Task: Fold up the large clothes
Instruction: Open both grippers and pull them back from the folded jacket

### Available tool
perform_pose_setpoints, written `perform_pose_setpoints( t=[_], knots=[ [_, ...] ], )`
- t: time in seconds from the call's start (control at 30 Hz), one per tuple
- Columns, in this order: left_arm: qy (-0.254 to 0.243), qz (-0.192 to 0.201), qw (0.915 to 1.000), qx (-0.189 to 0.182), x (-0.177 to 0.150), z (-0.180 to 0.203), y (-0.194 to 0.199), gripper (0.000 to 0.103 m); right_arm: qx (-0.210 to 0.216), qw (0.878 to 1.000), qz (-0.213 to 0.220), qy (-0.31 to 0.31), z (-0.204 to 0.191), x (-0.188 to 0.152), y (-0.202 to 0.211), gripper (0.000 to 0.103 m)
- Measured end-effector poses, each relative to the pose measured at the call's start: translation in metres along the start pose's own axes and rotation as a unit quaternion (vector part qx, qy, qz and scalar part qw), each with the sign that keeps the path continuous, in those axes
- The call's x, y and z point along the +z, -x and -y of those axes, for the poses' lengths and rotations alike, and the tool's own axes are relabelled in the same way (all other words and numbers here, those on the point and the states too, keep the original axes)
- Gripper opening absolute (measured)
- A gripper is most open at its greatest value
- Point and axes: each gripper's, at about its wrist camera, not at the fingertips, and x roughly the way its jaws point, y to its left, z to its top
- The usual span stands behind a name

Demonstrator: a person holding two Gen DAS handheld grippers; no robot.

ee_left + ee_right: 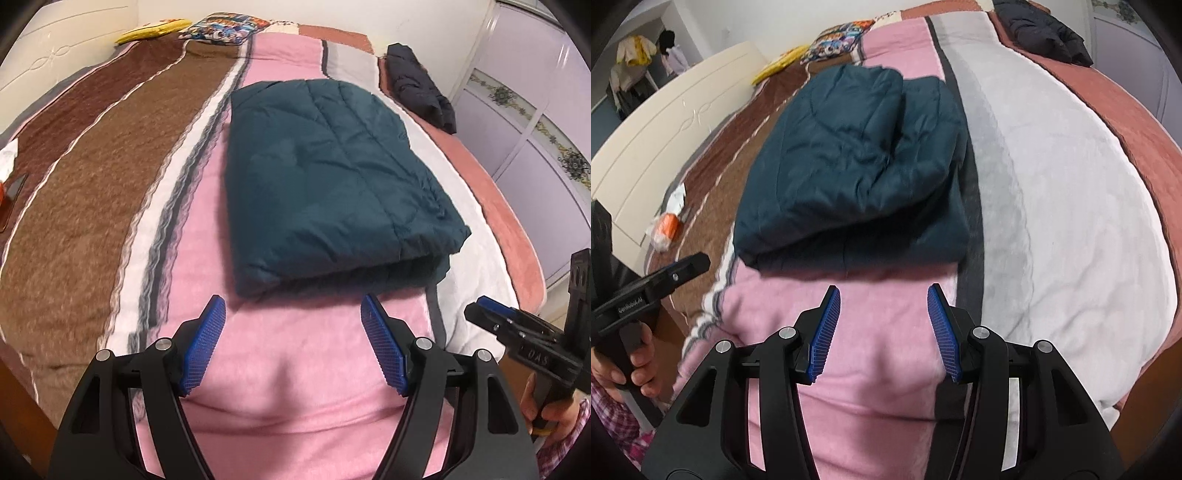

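Since the jacket lies apparently fully folded, both grippers, left and right, hang spread and empty just short of it.

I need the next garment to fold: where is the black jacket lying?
The black jacket lies bunched at the far right edge of the bed, on the reddish blanket strip, beyond the folded teal jacket and beside the wardrobe doors.

A striped blanket covers the bed, cream headboard on one side, pale lilac wardrobe doors opposite.
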Motion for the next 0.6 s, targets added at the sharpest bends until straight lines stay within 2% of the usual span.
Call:
perform_pose_setpoints(
  t=[0.2,0.6],
  knots=[
    [0.002,-0.006,0.9995,0.032,-0.015,0.007,0.002,0.072,-0.015,1.000,-0.012,0.014,-0.014,-0.013,-0.003,0.050],
    [-0.010,0.003,0.9983,0.058,-0.030,0.019,0.012,0.072,-0.032,0.999,-0.015,-0.005,-0.019,-0.026,-0.002,0.050]
  ],
)
